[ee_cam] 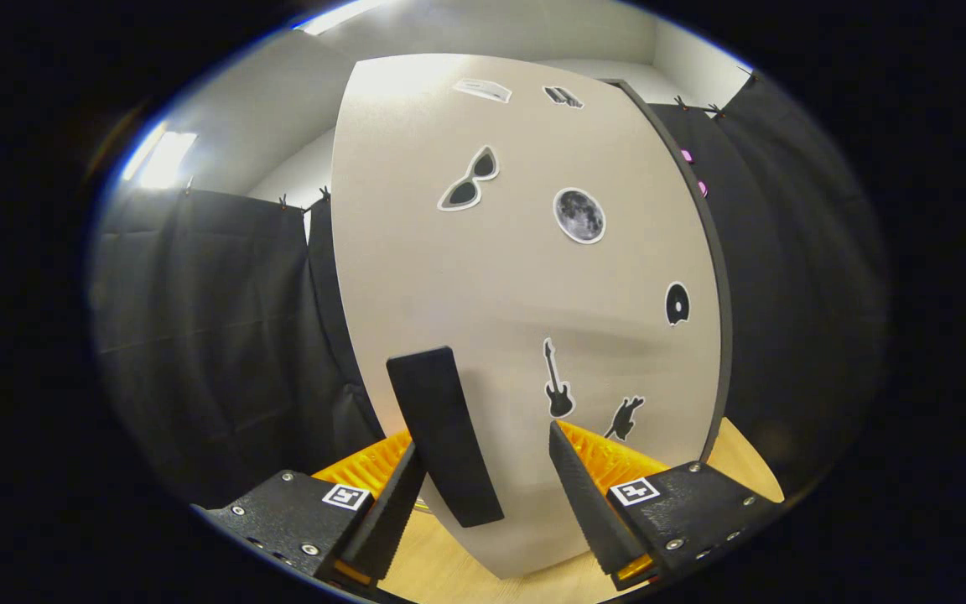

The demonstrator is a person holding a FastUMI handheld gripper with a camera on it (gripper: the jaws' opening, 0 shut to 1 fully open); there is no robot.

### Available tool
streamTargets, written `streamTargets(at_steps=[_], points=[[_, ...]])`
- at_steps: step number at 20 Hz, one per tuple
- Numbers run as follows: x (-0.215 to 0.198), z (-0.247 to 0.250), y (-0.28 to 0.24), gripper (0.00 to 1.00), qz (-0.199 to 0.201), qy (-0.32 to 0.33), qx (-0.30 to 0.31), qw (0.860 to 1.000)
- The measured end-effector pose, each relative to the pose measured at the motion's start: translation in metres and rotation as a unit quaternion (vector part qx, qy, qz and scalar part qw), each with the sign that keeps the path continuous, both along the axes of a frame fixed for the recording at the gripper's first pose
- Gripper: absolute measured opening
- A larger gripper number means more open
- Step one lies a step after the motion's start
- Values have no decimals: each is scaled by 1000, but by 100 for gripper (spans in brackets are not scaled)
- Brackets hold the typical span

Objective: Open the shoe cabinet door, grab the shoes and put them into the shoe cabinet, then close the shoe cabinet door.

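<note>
Gripper (487, 470) up close to the shoe cabinet door (525, 277). Fingers stand apart; the door's dark handle (444, 436) sits in the gap, hard against the left finger (391, 503), with clear space to the right finger (588, 495). Not clamped yet. Cannot tell whether the left finger actually touches the handle or only overlaps it from this angle.

Door is a pale panel carrying stickers: sunglasses (469, 179), a moon (579, 216), a guitar (558, 379), a cat (625, 417). A dark edge (722, 277) runs down its far side; whether the door stands shut or ajar is not readable here. Light wood floor (449, 562) below the door's lower edge. No shoes anywhere around the door or fingers.

Judgement: door-handling step, at the handle; shoes' whereabouts unknown, so which door step is uncertain.

To do it well:
- Centre the handle between the fingers before closing, so both press evenly.
- Grip along the bar's mid-length, not its lower tip, to avoid slipping off.
- Move along the door's hinge arc, not straight back; a straight pull would twist the grip.
- Keep the fingers off the panel face.
</note>
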State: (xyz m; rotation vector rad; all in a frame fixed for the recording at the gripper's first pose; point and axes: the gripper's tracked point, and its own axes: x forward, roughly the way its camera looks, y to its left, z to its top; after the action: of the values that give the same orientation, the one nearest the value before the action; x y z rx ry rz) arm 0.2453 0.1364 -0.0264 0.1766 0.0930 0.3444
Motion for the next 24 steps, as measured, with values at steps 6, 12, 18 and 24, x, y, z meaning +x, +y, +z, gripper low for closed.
streamTargets(at_steps=[6, 12, 18, 24], points=[[10, 2, 6, 86, -4, -22, -50, 998], [18, 4, 12, 86, -9, -34, -79, 996], [22, 0, 6, 89, -42, -48, -122, 990], [25, 1, 6, 90, -49, -44, -102, 993]])
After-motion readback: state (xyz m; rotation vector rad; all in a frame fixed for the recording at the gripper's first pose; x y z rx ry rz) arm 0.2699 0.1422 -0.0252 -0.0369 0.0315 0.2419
